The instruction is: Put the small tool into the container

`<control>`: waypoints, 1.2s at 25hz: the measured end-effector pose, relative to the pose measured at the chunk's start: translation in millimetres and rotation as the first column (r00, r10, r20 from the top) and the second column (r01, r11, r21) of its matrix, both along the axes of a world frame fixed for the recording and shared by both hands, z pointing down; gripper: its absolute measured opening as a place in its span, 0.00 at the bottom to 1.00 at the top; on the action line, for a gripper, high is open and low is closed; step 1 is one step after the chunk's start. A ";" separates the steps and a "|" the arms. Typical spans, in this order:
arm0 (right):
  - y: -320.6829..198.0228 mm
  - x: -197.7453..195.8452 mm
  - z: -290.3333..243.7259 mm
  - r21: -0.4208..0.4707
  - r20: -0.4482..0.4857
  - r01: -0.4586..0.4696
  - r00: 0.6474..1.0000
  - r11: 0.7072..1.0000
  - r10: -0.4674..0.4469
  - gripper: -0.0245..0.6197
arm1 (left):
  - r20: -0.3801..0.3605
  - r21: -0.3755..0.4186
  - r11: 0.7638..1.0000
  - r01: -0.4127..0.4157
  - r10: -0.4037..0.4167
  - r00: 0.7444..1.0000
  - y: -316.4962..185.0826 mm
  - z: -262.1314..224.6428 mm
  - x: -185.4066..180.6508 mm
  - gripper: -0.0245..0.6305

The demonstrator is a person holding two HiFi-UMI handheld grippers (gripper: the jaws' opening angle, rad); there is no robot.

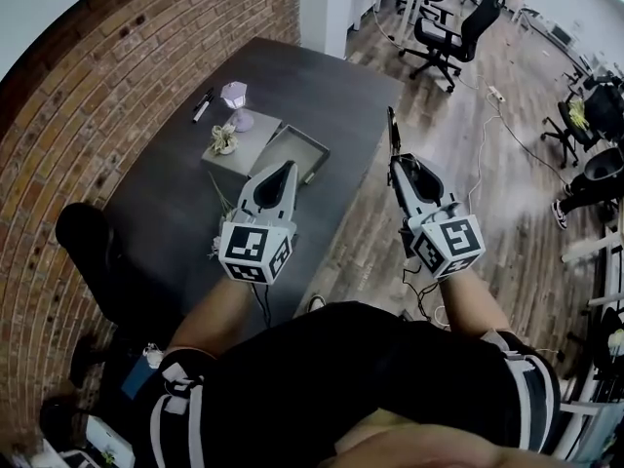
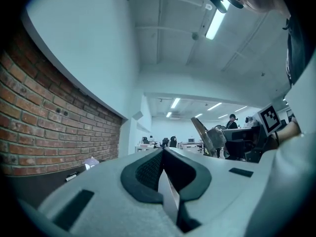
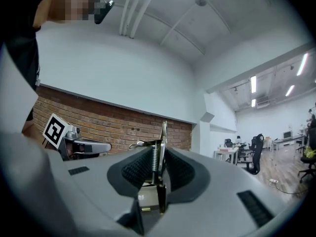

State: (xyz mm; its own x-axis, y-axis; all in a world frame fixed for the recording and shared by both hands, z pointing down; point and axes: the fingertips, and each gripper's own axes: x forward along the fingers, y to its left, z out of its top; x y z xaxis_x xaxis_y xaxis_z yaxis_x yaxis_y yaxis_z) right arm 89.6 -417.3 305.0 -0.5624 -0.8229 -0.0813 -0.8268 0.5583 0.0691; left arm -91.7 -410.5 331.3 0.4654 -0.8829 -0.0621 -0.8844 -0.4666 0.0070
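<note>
Beside the dark matte table (image 1: 166, 203), over plank floor, the right gripper (image 1: 398, 169) is clamping one slim metal tool (image 1: 392, 133) with a coiled spring. The left gripper (image 1: 287, 169) is hovering with its ribbed pads together, empty. One rectangular grey container (image 1: 312, 137) is sitting open-topped near the table's edge, with bare tabletop on its near side.

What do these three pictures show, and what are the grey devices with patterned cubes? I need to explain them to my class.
No robot: a person holds a grey two-jaw gripper in each hand. The head view looks down from the person's head; each gripper view rides on its gripper. The left gripper is shut and empty. The right gripper is shut on a slim metal spring tool. On the dark grey table lie a grey rectangular tray, a black marker pen and a small pale faceted ornament.
</note>
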 end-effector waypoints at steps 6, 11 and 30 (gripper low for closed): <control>-16.4 -15.1 4.4 -0.019 -0.007 0.018 1.000 1.000 -0.019 0.17 | -0.020 -0.023 1.000 0.001 -0.001 1.000 -10.6 7.9 -7.2 0.05; -28.2 -19.8 14.7 -0.039 -0.010 0.034 0.999 0.999 -0.034 0.17 | -0.026 -0.039 0.999 0.018 -0.019 0.999 -20.6 15.8 -11.9 0.05; -82.0 -13.4 21.7 -0.045 0.027 0.159 0.987 0.986 -0.158 0.17 | 0.015 -0.025 0.990 0.138 -0.138 0.990 -47.1 16.8 2.6 0.05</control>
State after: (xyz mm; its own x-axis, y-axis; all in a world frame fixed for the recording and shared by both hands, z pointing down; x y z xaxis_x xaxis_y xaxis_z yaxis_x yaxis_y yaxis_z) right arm 76.3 -499.3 326.7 -0.6844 -0.7266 -0.0597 -0.7287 0.6845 0.0216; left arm -89.1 -457.6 348.1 0.3398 -0.9399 -0.0330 -0.9404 -0.3402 0.0049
